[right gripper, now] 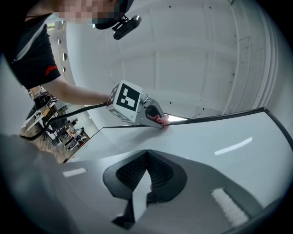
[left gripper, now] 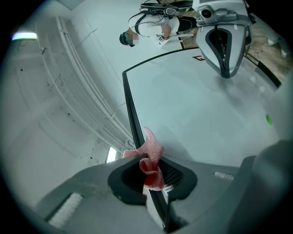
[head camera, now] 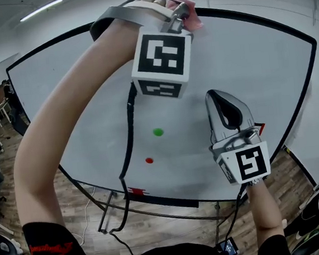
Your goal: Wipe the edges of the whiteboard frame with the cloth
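Left claw [left gripper: 153, 183] clamps pink cloth [left gripper: 152, 148] at frame edge [left gripper: 130, 103]; contact hidden behind cloth.

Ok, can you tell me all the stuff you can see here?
whiteboard: one, white with a black frame, fills the middle
cloth: one, pink, at the board's top frame edge
green dot: one, green, mid-board
red dot: one, red, just below the green dot
cable: one, black, hangs across the board from the left gripper
floor: brown wood, under the board
left gripper: one, grey, shut on the cloth
right gripper: one, grey, jaws together, empty, by the board's lower right
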Available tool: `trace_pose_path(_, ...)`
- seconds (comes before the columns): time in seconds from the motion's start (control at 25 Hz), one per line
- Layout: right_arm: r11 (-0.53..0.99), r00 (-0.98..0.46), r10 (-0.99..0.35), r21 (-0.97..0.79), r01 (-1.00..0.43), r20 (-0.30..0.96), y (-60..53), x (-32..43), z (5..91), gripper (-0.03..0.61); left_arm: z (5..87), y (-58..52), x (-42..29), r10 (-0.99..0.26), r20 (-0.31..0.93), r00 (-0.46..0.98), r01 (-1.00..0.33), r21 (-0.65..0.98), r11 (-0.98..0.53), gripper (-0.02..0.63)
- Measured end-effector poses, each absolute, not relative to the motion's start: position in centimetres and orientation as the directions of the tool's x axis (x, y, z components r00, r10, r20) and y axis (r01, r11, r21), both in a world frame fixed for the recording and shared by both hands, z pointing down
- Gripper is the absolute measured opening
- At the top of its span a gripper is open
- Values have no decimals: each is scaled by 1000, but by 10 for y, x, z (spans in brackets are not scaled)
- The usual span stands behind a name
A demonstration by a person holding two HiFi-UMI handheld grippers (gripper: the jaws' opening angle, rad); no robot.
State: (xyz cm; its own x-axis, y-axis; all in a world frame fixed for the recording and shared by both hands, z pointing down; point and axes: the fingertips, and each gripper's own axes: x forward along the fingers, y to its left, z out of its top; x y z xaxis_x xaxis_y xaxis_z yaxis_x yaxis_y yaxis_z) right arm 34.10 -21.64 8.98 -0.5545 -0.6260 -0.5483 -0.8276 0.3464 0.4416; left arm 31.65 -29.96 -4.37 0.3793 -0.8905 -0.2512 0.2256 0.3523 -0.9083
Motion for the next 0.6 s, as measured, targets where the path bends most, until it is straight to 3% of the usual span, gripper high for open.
trace_pose_path(0.6, 272, -478, -684, 415, -868, -552, -214, 372, 90, 2, -47, -298, 330, -869, -263, 419, 203, -906, 372, 41)
